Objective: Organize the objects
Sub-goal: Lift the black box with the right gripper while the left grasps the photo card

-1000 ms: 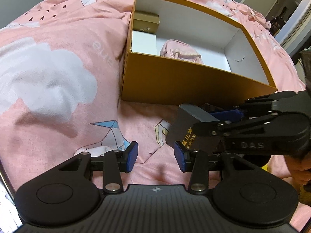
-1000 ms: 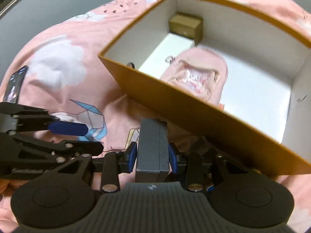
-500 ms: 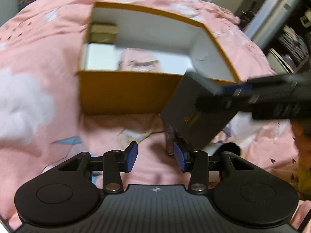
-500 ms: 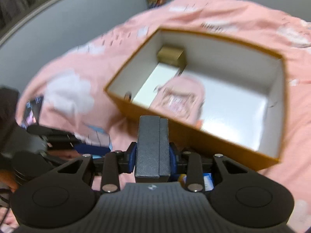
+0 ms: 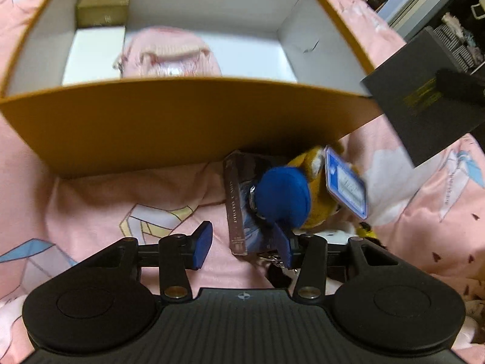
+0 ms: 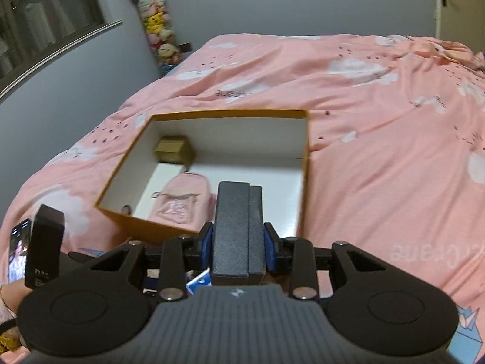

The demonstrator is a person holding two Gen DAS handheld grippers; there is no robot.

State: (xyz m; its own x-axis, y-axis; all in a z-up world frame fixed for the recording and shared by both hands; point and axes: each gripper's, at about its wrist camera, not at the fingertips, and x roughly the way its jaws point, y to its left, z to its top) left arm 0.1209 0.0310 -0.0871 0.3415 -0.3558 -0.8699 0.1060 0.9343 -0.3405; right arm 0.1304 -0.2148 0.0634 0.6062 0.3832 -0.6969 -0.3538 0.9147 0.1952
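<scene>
An open orange cardboard box (image 5: pixel 188 121) (image 6: pixel 306 163) lies on the pink bed. Inside it are a small gold box (image 5: pixel 103 7) (image 6: pixel 172 149), a white box (image 5: pixel 94 54) and a pink pouch (image 5: pixel 169 54) (image 6: pixel 182 203). My right gripper (image 6: pixel 238 242) is shut on a dark grey box (image 6: pixel 238 227) and holds it raised above the orange box's near side; the grey box also shows in the left wrist view (image 5: pixel 424 109). My left gripper (image 5: pixel 244 242) is open and low over the bed. A small dark card box (image 5: pixel 239 206) and a blue-and-yellow plush toy (image 5: pixel 291 200) with a blue tag lie just ahead of its right finger.
The pink patterned duvet (image 6: pixel 379 115) covers the bed. A column of plush toys (image 6: pixel 154 21) hangs on the grey wall behind. A phone (image 6: pixel 18 248) shows at the left edge of the right wrist view. A door (image 6: pixel 460 3) is at the far right.
My right gripper has lifted the dark grey box up and away from the bed, above the orange box. My left gripper has moved right and forward, and the plush toy and card box are now uncovered.
</scene>
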